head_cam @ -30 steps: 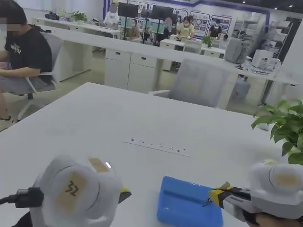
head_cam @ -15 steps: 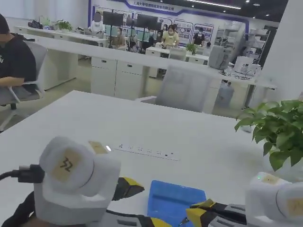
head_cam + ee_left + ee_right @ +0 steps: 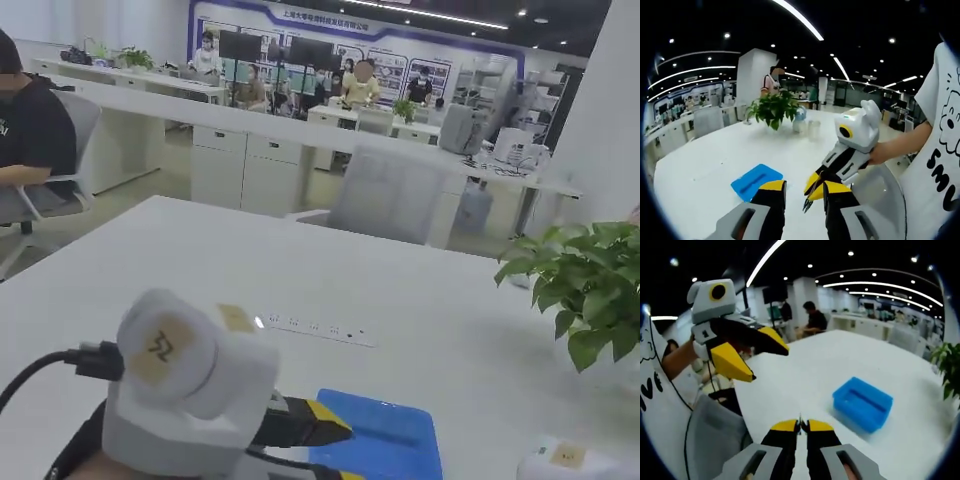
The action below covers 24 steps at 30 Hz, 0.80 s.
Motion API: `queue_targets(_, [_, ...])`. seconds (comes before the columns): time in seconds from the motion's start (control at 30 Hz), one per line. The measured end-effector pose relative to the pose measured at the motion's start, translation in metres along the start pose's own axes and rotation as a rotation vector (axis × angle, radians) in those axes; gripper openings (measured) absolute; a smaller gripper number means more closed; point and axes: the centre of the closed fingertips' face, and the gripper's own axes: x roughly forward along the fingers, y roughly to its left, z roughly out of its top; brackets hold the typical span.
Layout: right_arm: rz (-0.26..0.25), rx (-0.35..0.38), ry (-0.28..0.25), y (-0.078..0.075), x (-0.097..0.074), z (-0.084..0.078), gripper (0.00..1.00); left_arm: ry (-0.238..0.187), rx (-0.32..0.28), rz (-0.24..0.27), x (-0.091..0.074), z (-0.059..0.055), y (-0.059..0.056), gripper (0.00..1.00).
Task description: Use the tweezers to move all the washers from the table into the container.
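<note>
**A:** Where's the container?

**B:** The blue container point(image 3: 862, 402) lies flat on the white table point(image 3: 840, 352), hollow side up. I can't make out what's inside it.

**A:** And the right gripper?

**B:** The right gripper point(image 3: 802, 426) has its jaws pinched almost together on the tweezers point(image 3: 801, 420), whose thin dark tip pokes out past the yellow pads. It hangs in the air near the container, clear of its rim.

**A:** The left one?

**B:** The left gripper point(image 3: 769, 365) is also held up near the container, apart from it, and it faces the right gripper. Its jaws stand well apart, with nothing in them. In the left gripper view the tweezers' tip points downward off to one side of the container and doesn't touch it.

**A:** Anything else around the container?

**B:** A leafy plant point(image 3: 772, 107) stands on the table beyond the container. In the head view a socket strip point(image 3: 315, 328) lies in the tabletop on the container's far side, and a grey chair point(image 3: 390, 195) stands further off, past the table edge.
</note>
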Motion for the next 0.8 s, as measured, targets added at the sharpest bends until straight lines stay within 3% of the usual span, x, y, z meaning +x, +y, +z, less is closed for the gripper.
queue_targets(0.07, [0.009,0.002,0.003,0.002,0.0,-0.001,0.03,0.009,0.008,-0.033,0.004,-0.003,-0.005,0.23])
queue_targets(0.13, [0.019,0.006,0.006,0.004,0.001,-0.001,0.03,0.018,0.035,-0.096,0.009,-0.006,-0.014,0.19])
queue_targets(0.27, [0.045,-0.003,0.017,0.008,0.004,-0.001,0.03,0.04,0.024,-0.162,0.021,-0.013,-0.022,0.2])
queue_targets(0.4, [0.071,-0.035,0.048,0.012,0.006,-0.007,0.03,0.044,0.008,-0.218,0.03,-0.02,-0.025,0.16])
queue_targets(0.67, [0.157,-0.119,0.11,0.023,0.008,-0.018,0.02,0.101,0.023,-0.33,0.037,-0.034,-0.035,0.14])
queue_targets(0.8, [0.197,-0.134,0.116,0.031,0.009,-0.021,0.02,0.123,0.03,-0.381,0.037,-0.039,-0.041,0.12])
